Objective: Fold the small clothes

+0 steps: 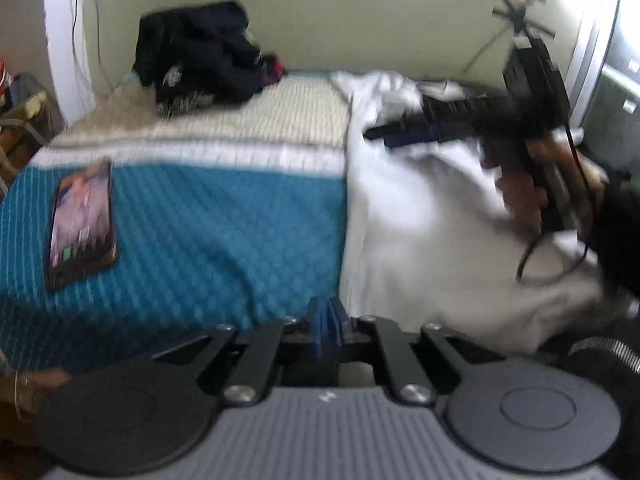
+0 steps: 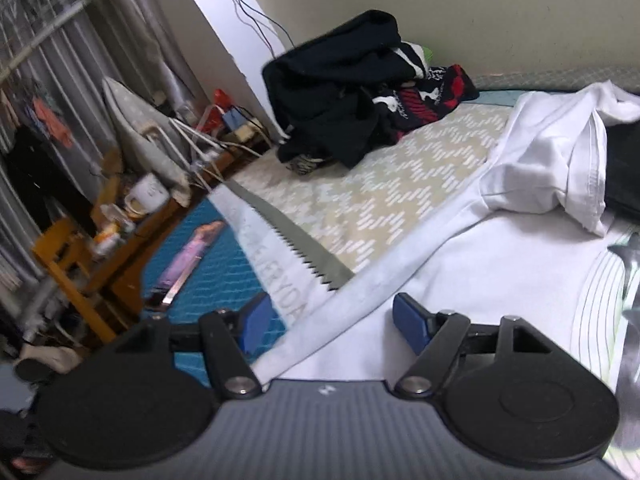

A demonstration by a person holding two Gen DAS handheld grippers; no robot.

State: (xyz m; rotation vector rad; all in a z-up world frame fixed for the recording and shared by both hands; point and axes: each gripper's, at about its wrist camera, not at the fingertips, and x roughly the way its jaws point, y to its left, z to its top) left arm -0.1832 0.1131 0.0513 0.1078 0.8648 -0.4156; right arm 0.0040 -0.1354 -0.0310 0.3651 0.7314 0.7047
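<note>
Overhead, right hand-held gripper [image 2: 332, 326] hovers splayed above white shirt [image 2: 460, 264].

Bed [image 2: 400, 168] with teal-and-cream cover, white garment [image 2: 500, 248] spread on it, dark clothes pile [image 2: 340, 92], phone [image 1: 82, 224]

White cotton garment [image 2: 460, 264] with faint thin stripes and a dark grey print at its right side; bedcover beneath in three zones: teal quilted part [image 1: 208, 232] with a diamond stitch, white band [image 1: 200, 152], beige part [image 2: 384, 184] with a white zigzag of short dashes. Heap of clothes [image 2: 352, 92] at the wall mostly black, some red and white print; gripper pads blue [image 2: 412, 320], their arms black, housing ribbed grey.
</note>
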